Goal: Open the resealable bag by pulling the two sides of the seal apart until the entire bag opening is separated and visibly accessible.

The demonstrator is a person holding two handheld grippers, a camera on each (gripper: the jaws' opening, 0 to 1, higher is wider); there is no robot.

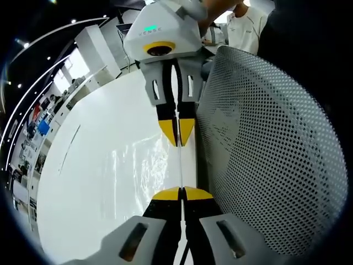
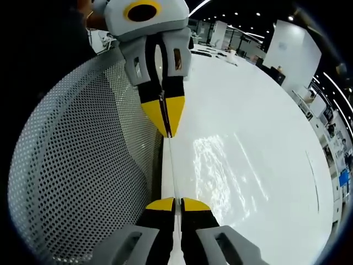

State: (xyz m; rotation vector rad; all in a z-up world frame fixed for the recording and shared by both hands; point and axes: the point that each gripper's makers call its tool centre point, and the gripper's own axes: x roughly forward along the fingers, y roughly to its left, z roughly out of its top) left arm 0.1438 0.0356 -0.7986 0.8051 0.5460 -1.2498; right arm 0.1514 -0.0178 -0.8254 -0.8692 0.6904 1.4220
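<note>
Here both tools, left [image 1: 181,193] and right [image 2: 177,205], pinch the clear bag [image 1: 138,165].

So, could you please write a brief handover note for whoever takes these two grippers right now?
Left gripper: shut on the clear bag, pinching its thin top edge.
Right gripper: shut on the same edge, facing the left one from the opposite end.
The bag hangs edge-on between them over the white table, beside a perforated chair back.
Done: both ends gripped, edge held taut.
Left: no gap shows in the seal; pull its two sides apart along the whole opening.
</note>
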